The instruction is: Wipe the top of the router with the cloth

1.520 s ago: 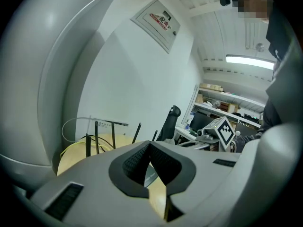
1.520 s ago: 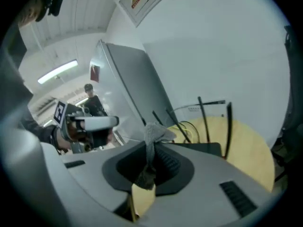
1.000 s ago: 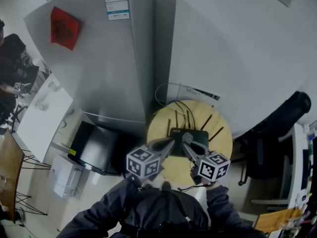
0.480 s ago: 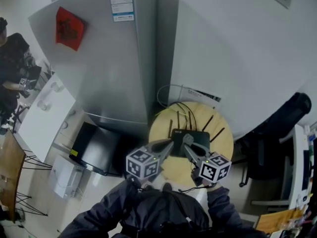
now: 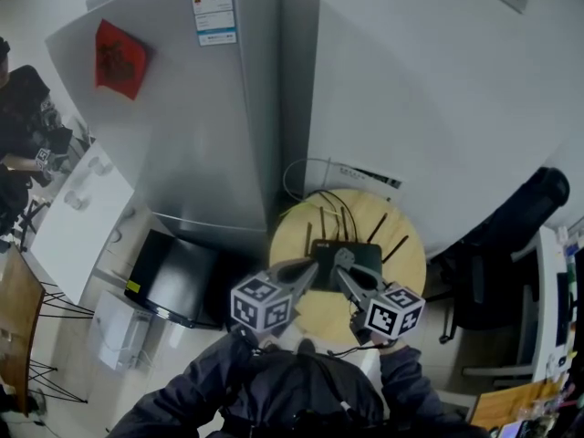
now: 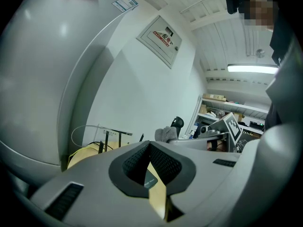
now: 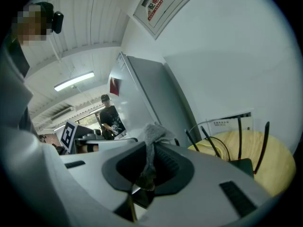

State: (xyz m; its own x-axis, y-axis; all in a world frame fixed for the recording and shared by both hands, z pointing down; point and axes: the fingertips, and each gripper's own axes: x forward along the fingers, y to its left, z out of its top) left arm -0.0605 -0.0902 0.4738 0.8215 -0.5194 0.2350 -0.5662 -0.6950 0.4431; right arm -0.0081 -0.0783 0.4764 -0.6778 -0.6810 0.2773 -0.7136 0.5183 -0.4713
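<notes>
A black router (image 5: 347,250) with several upright antennas lies on a round wooden table (image 5: 401,267). My right gripper (image 5: 340,256) hovers at the router's near edge, shut on a grey cloth (image 7: 152,135) that bunches out above the jaws. In the right gripper view the router (image 7: 242,166) shows low at the right. My left gripper (image 5: 310,266) is just left of the router, shut with nothing between its pads (image 6: 163,162). From the left gripper view I see the cloth (image 6: 165,134) on the other gripper.
A tall grey fridge (image 5: 210,126) stands behind and left of the table. A black box (image 5: 178,272) sits on the floor to the left, and a black office chair (image 5: 516,235) to the right. Cables (image 5: 310,167) loop behind the table. A person (image 5: 23,126) stands far left.
The head view sways slightly. Both grippers keep almost the same place at the router's near edge, and the cloth stays in the right one.
</notes>
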